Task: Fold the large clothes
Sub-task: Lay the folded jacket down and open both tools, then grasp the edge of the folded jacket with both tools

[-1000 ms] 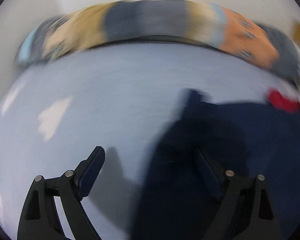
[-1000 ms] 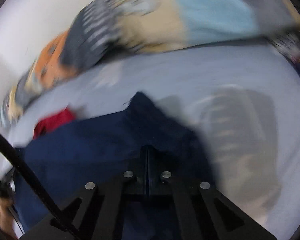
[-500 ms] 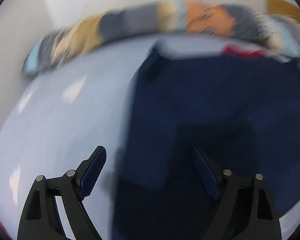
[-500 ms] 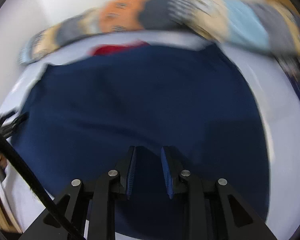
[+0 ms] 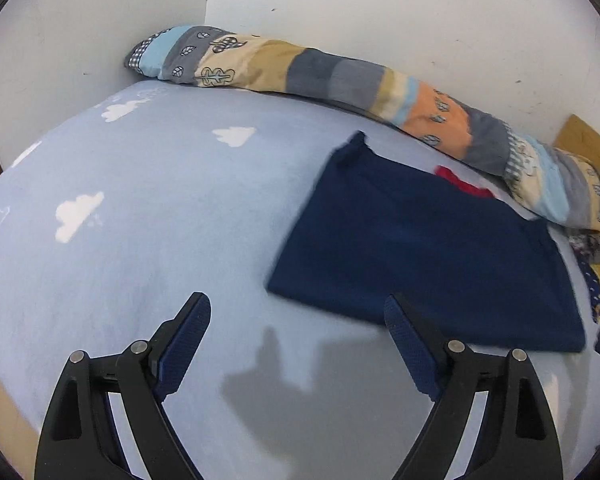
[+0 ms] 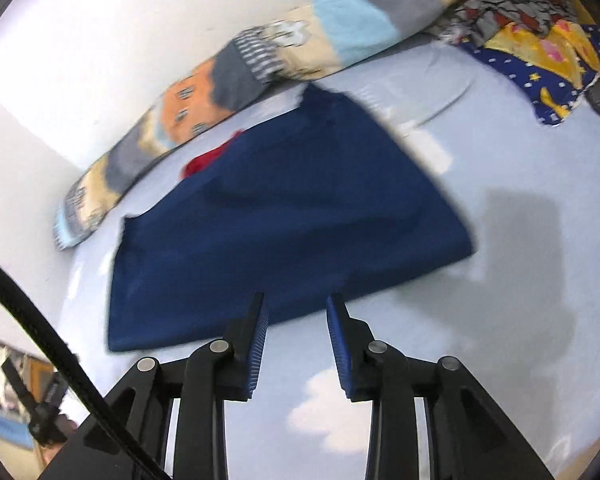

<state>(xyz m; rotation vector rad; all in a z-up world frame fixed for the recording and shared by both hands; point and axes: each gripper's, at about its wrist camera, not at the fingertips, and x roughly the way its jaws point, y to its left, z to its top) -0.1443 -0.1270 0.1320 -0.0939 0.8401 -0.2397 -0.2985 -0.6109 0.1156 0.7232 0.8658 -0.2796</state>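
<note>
A folded navy blue garment (image 5: 424, 252) lies flat on the light blue bed sheet (image 5: 160, 220), with a bit of red fabric (image 5: 462, 185) showing at its far edge. It also shows in the right wrist view (image 6: 284, 220), with the red fabric (image 6: 206, 160) at its far side. My left gripper (image 5: 296, 316) is open and empty, above the sheet just short of the garment's near edge. My right gripper (image 6: 296, 312) is open and empty, its tips over the garment's near edge.
A long patchwork bolster (image 5: 340, 76) lies along the white wall behind the garment. A pile of patterned clothes (image 6: 540, 40) sits at the far right of the bed. A black cable (image 6: 40, 320) crosses the right wrist view at lower left.
The right gripper opened and let go of the navy garment. Both grippers pulled back toward the near side, and the garment now lies flat and folded on the sheet.
</note>
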